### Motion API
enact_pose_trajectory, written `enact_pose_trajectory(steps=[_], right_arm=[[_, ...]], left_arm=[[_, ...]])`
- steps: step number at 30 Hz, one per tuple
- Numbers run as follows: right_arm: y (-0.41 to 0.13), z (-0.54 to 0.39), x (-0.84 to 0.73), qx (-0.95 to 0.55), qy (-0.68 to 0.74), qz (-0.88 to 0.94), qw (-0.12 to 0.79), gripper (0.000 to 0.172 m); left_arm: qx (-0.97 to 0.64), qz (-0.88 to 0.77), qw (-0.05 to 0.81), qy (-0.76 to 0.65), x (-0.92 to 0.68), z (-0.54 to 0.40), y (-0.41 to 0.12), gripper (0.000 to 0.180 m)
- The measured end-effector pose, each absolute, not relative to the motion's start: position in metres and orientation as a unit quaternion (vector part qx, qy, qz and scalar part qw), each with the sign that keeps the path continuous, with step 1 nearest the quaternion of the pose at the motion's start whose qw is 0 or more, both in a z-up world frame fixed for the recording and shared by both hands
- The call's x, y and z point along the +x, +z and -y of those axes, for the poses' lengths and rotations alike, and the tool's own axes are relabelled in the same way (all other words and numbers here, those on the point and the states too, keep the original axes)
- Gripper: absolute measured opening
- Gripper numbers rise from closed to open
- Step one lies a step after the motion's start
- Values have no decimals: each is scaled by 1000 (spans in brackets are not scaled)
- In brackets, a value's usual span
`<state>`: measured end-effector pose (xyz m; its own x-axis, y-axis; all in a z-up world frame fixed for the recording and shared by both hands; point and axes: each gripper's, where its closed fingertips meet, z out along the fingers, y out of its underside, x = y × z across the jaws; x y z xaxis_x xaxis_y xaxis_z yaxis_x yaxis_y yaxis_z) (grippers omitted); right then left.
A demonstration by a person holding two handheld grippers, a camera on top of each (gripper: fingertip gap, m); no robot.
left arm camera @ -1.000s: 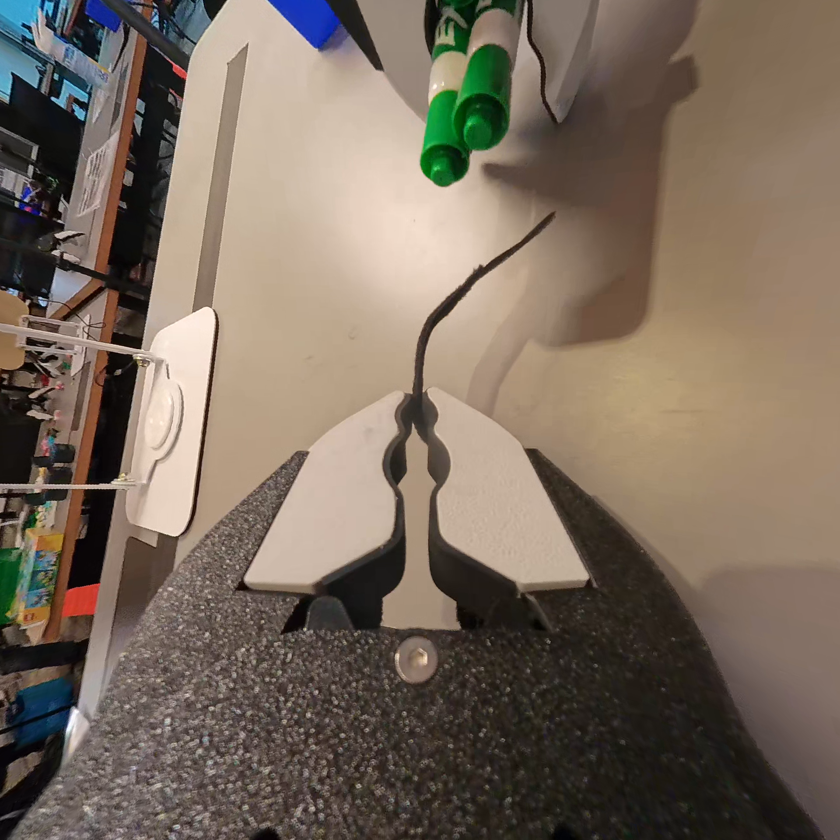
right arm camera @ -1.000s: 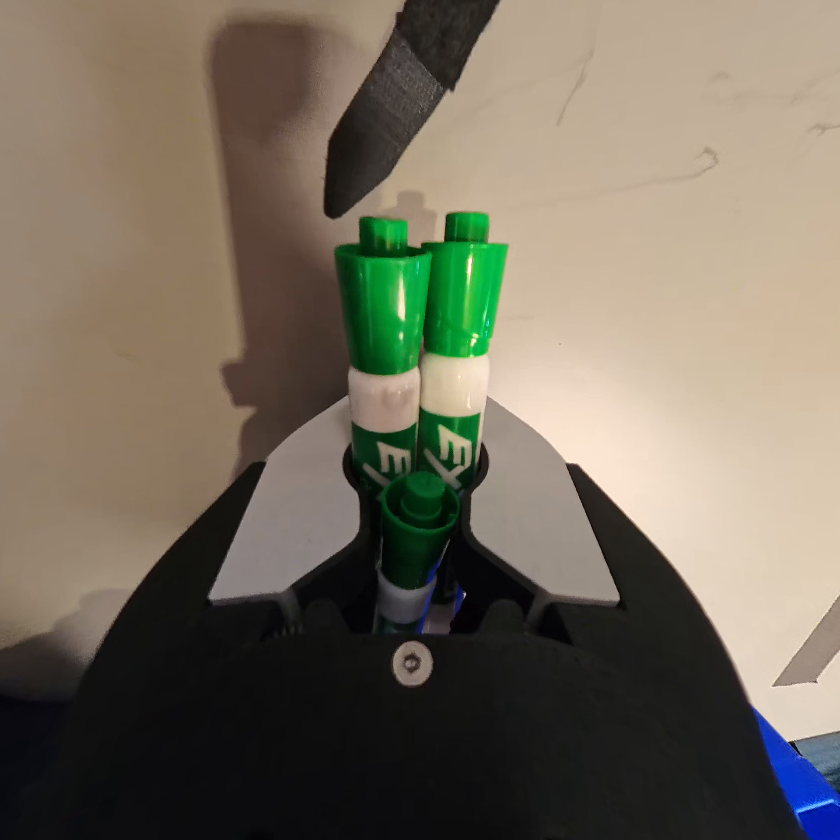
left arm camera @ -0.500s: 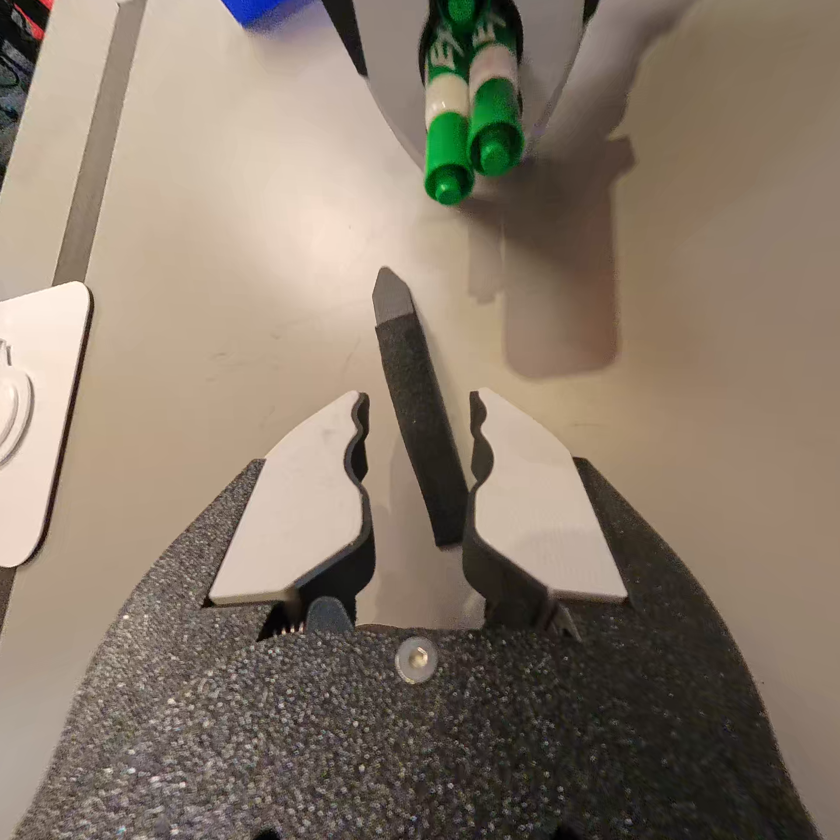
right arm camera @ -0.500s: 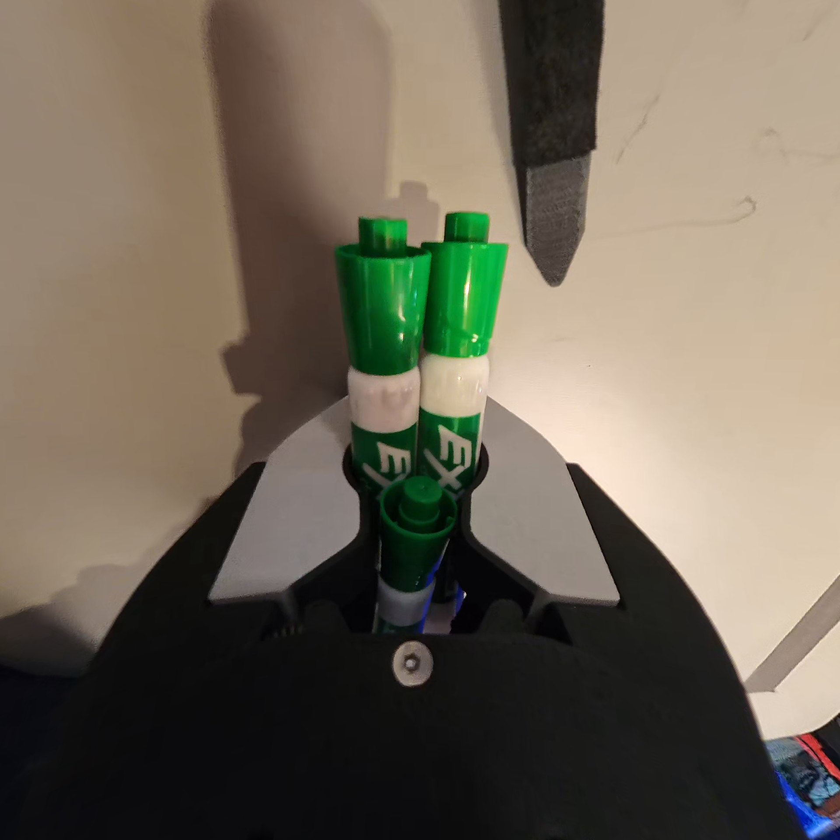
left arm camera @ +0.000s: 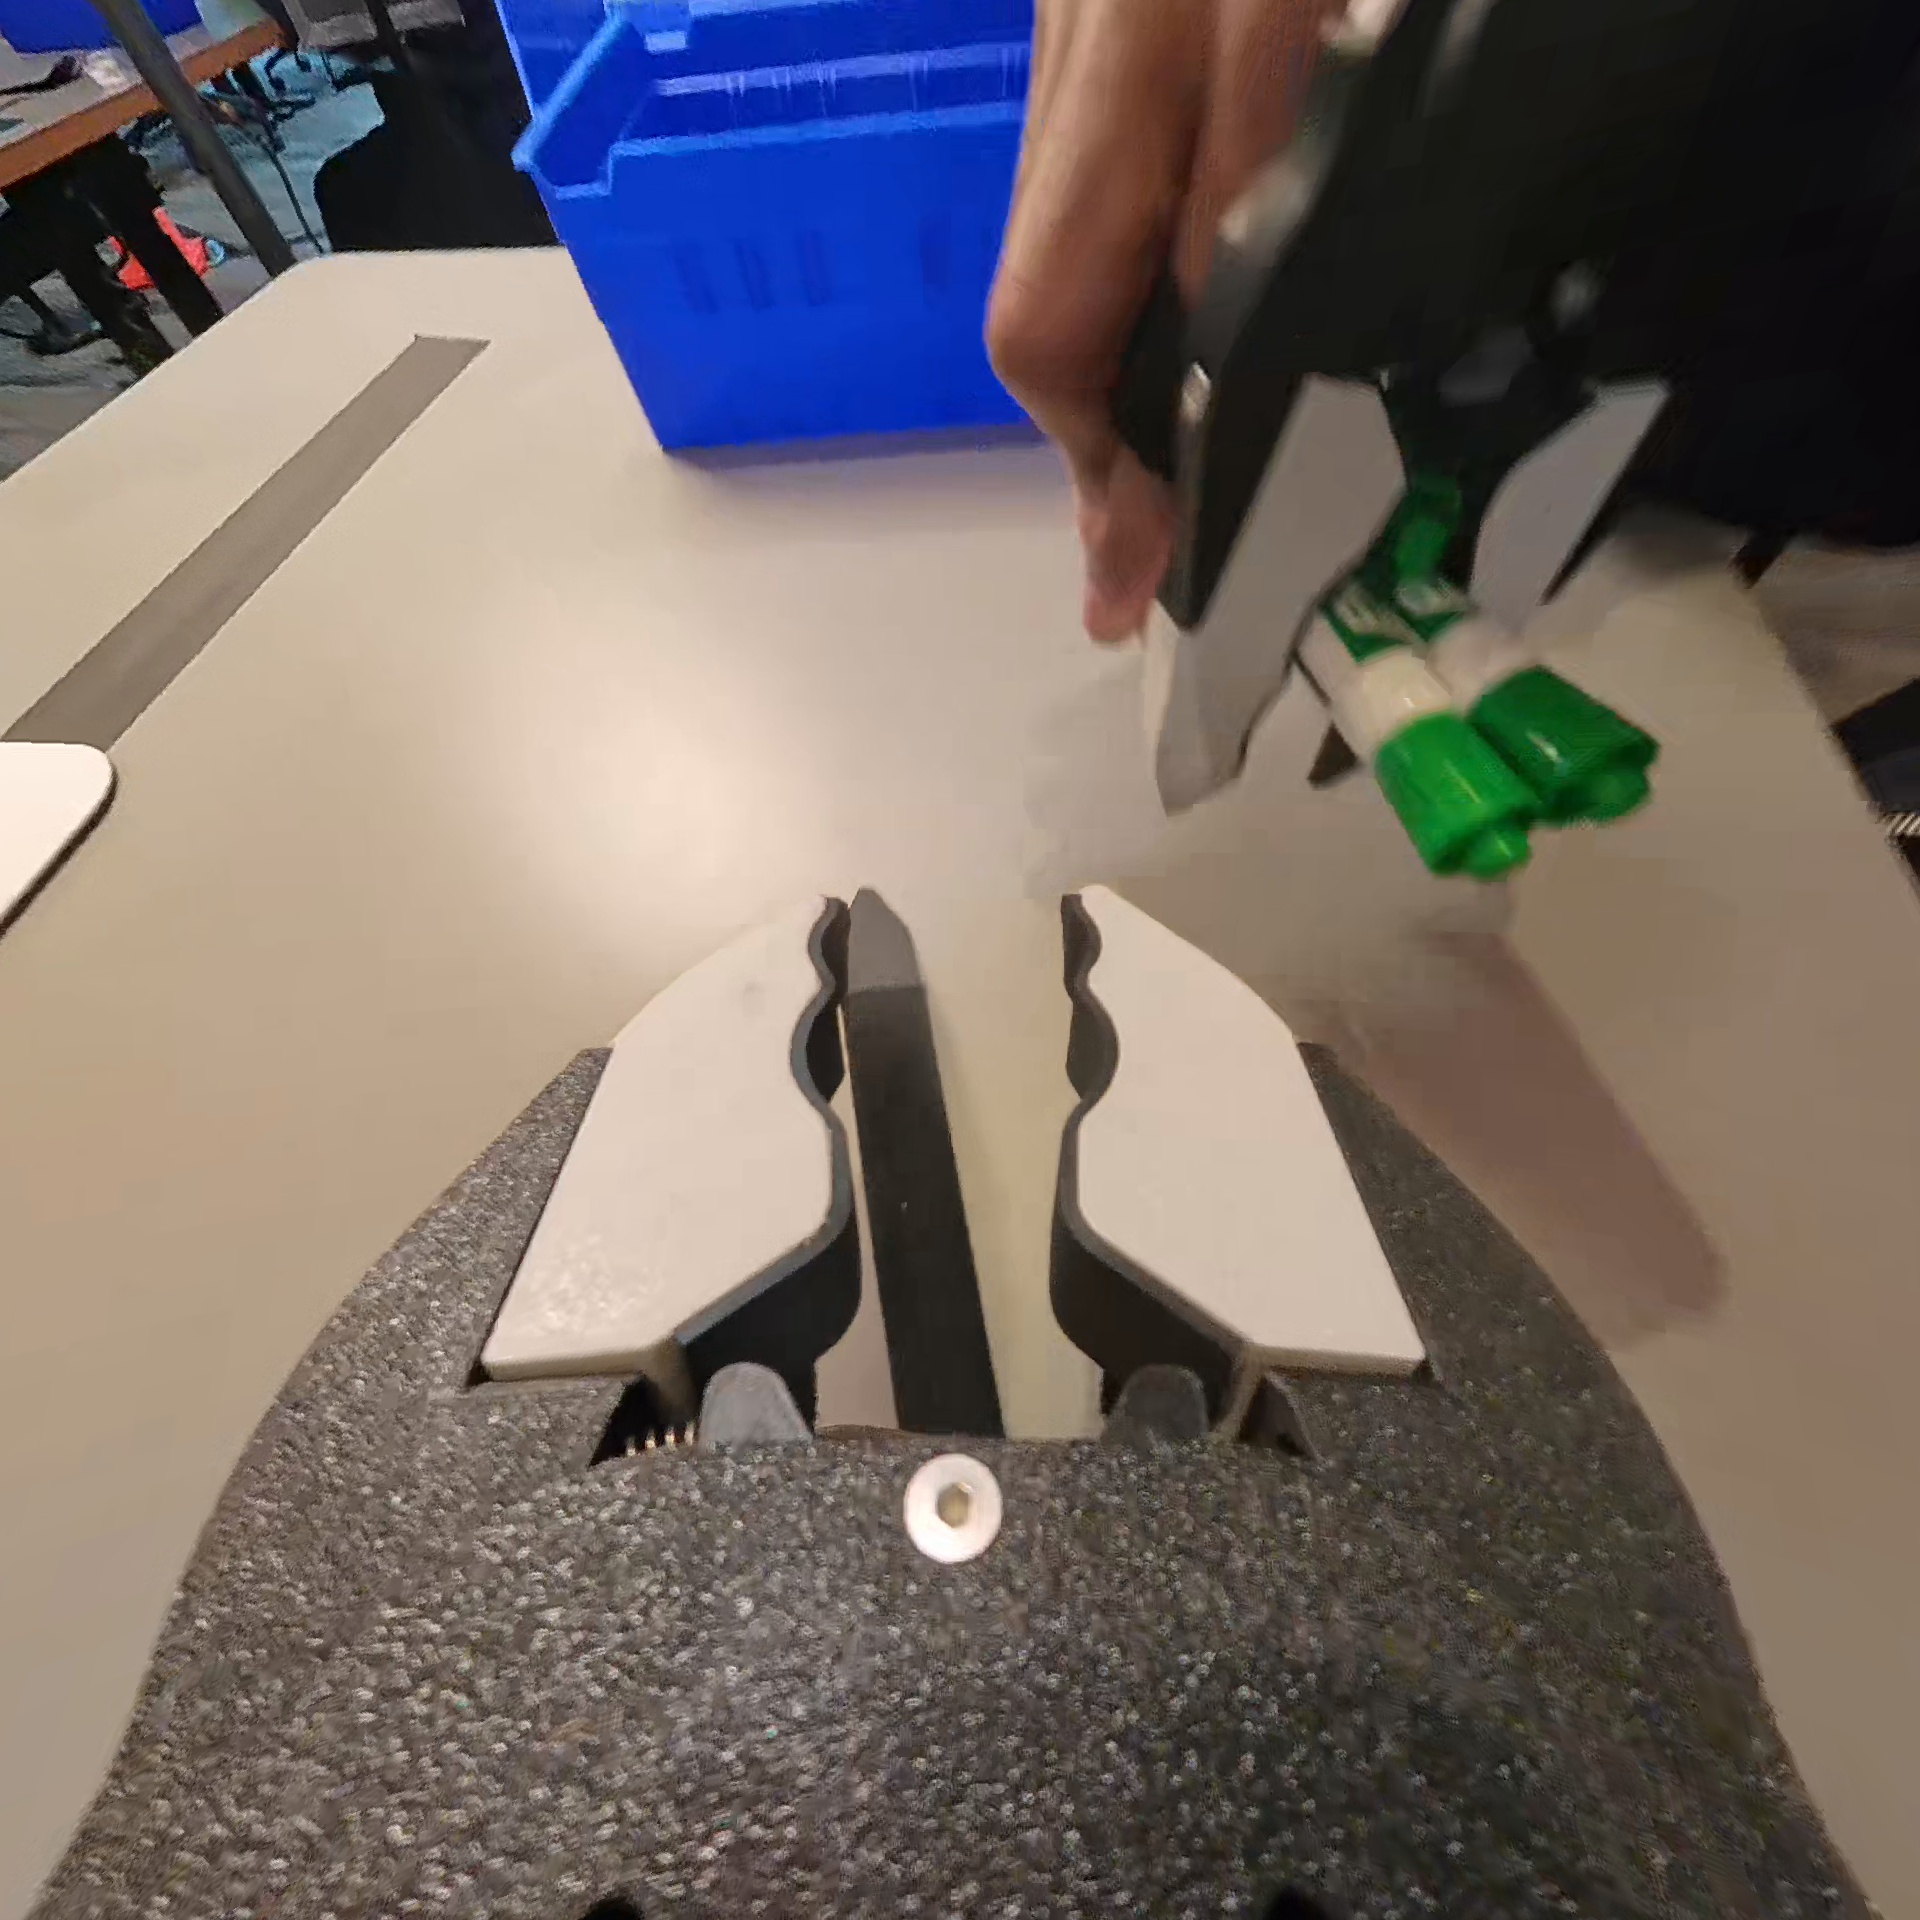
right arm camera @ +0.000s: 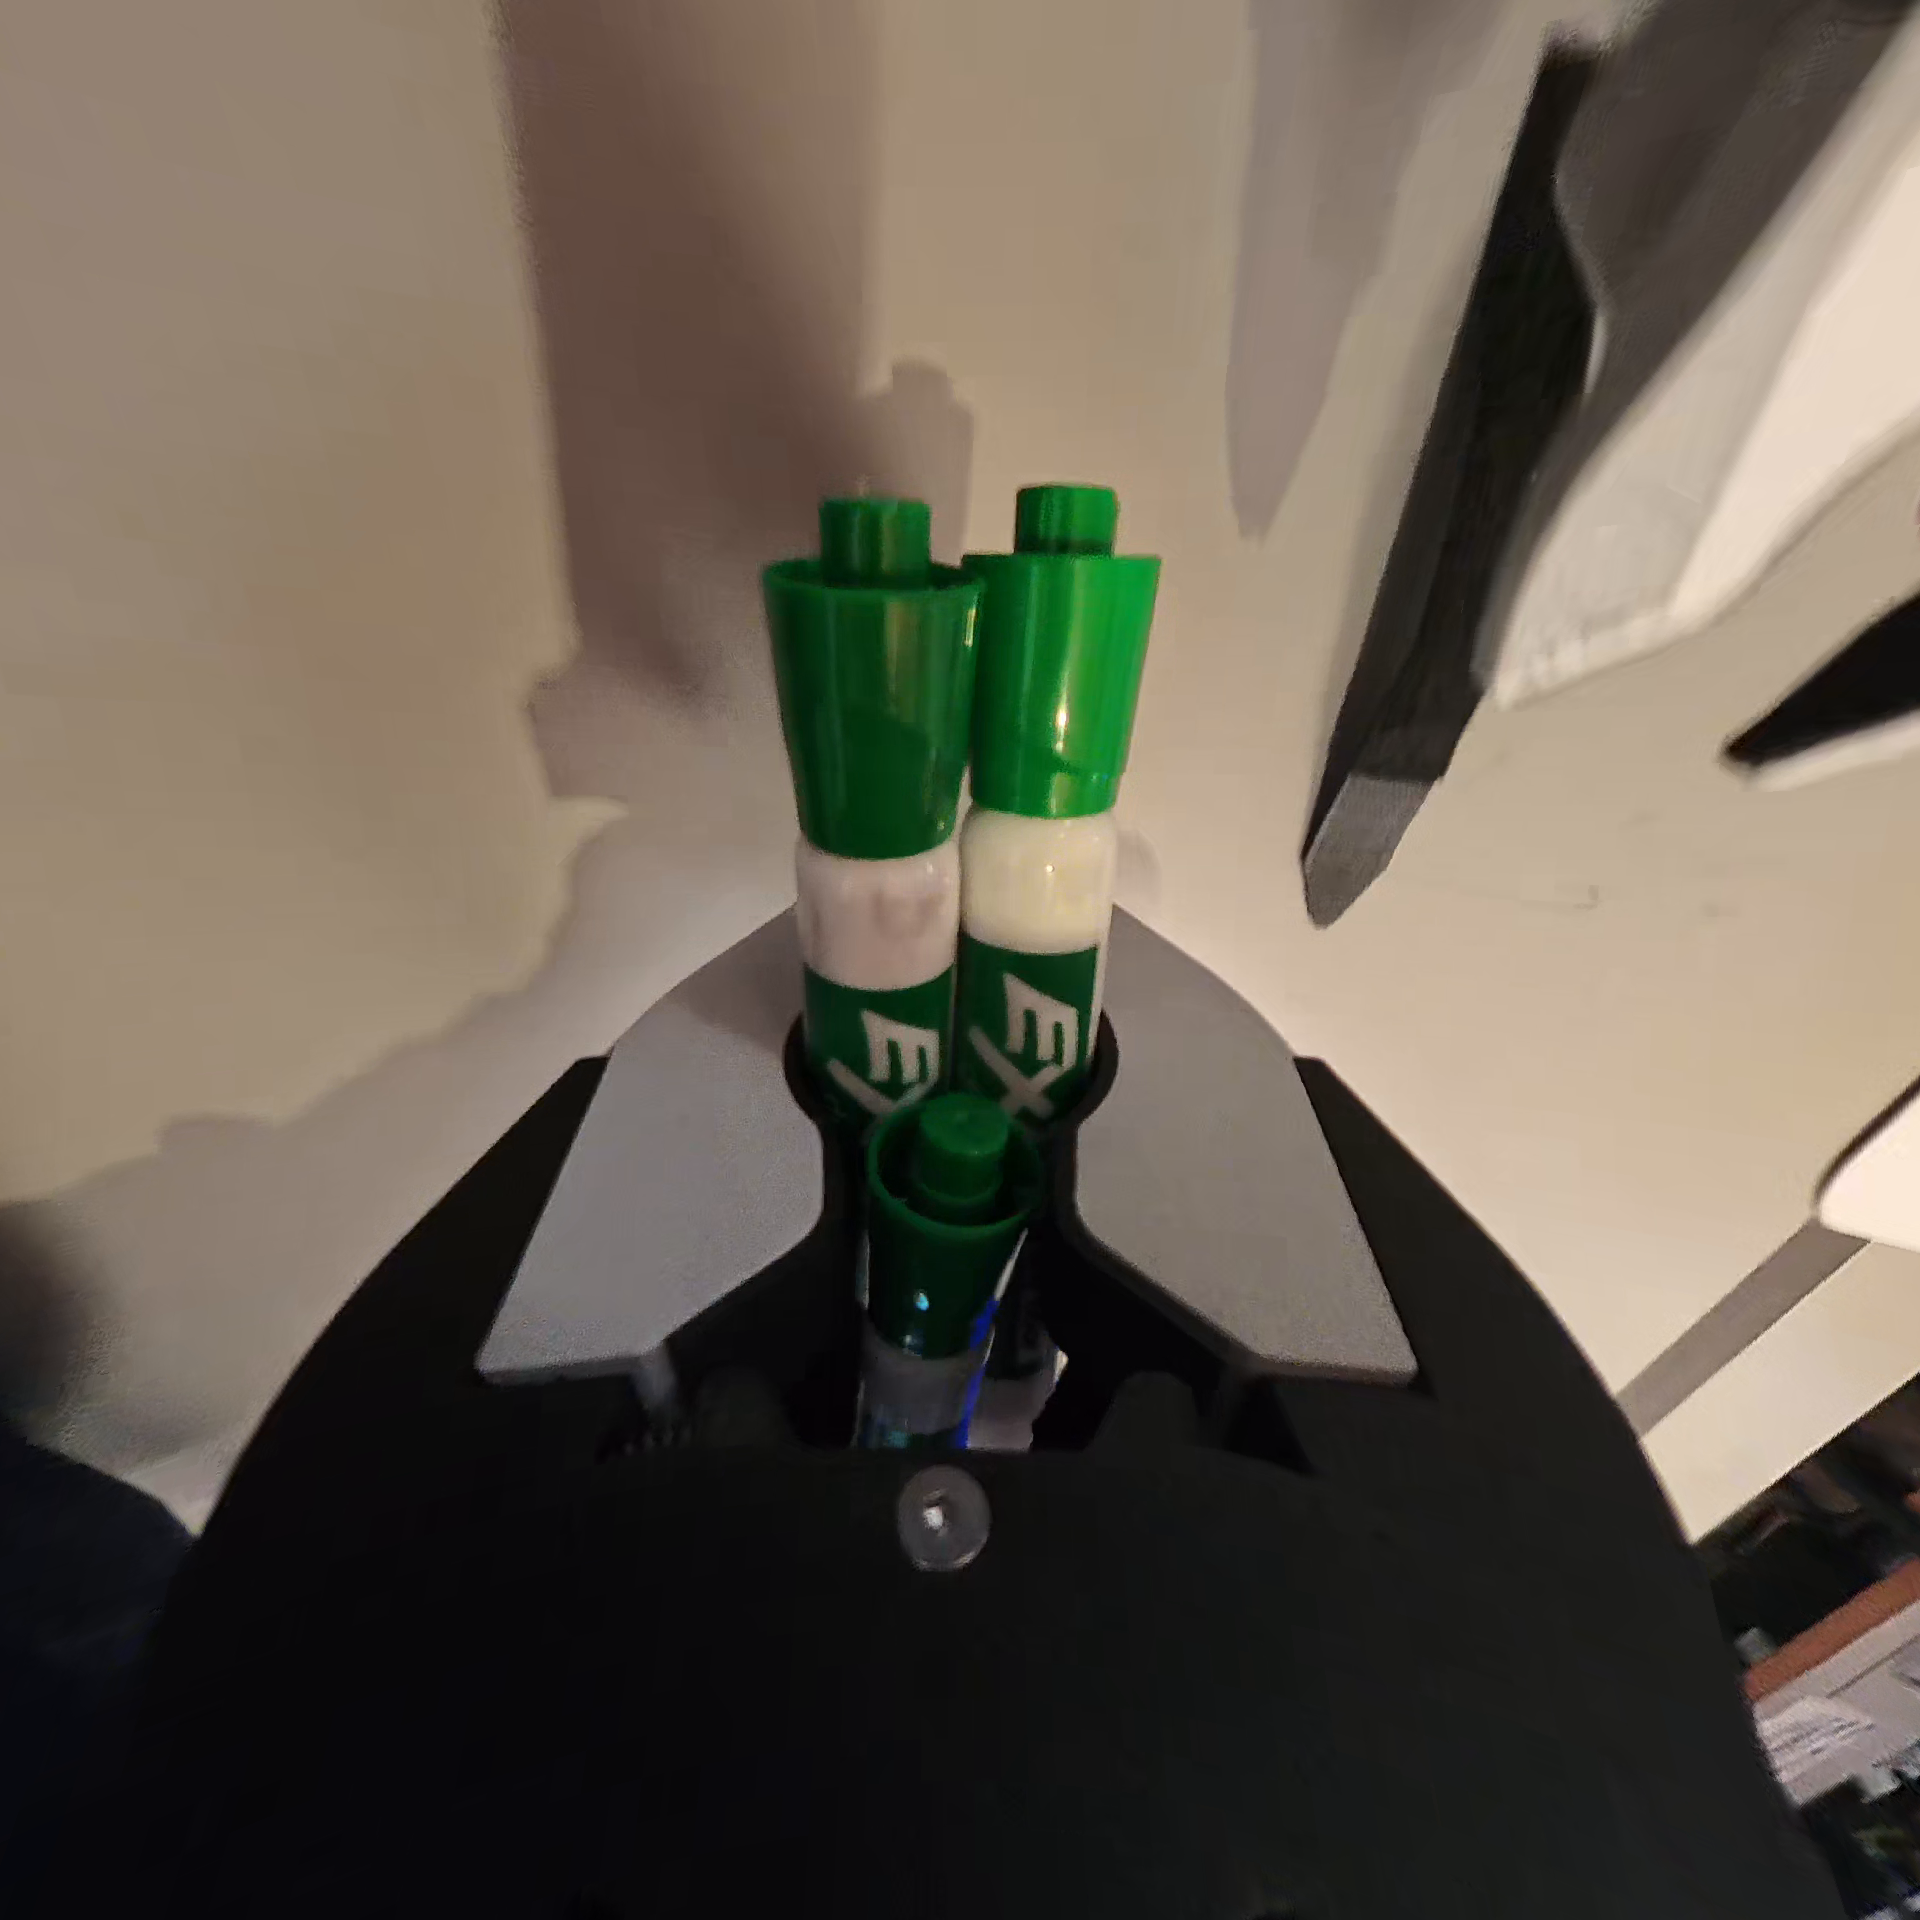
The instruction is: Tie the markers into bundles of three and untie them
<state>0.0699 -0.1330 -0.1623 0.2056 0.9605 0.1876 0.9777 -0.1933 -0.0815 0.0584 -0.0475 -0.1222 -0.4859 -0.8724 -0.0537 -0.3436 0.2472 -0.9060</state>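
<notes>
The right gripper has its jaws closed on three green markers. Two of them lie side by side with their white collars and green caps sticking out past the fingertips, and the third sits on top of the pair, nearer the camera, with its cap end showing between the fingers. In the left wrist view a hand grips this same gripper, and the marker caps point down toward the bench without touching it.

The left gripper has its jaws wide open. A black strap lies flat on the bench between them, running lengthwise, with its grey pointed tip level with the fingertips. The strap sits just beside the left finger, and a clear stretch of bench shows between it and the right finger, so nothing is gripped. Relative to the strap, the markers are off to the right and farther from the camera, well apart from it. In the right wrist view the strap appears to the right of the markers, with the pale fingers of the left gripper blurred beside it.

A blue bin stands on the bench well beyond the strap, and a dark strip runs along the bench to the strap's left. The rounded corner of a white board shows at the left edge.
</notes>
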Motion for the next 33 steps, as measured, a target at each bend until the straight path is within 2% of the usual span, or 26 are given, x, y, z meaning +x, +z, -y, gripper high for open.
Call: enact_pose_trajectory(steps=[1, 4, 10, 18, 25, 33], right_arm=[[-160, 133, 64, -761, -48, 640, 95, 40], [-157, 134, 50, -739, -47, 666, 94, 40], [-160, 126, 28, -702, -40, 704, 95, 40], [-160, 121, 8, -620, -46, 775, 110, 40], [-166, 119, 14, -543, -87, 827, 118, 41], [-172, 124, 17, -488, -101, 858, 124, 41]], left_arm=[[-415, -723, 287, -472, 62, 49, -117, 40], [-415, -700, 261, -519, 73, 52, -106, 39], [-404, -694, 132, -581, 100, 63, -104, 39], [-357, -705, 118, -601, 117, 68, -86, 40], [-347, -713, 109, -600, 125, 56, -99, 41], [-345, -653, 54, -672, 125, 52, -87, 38]])
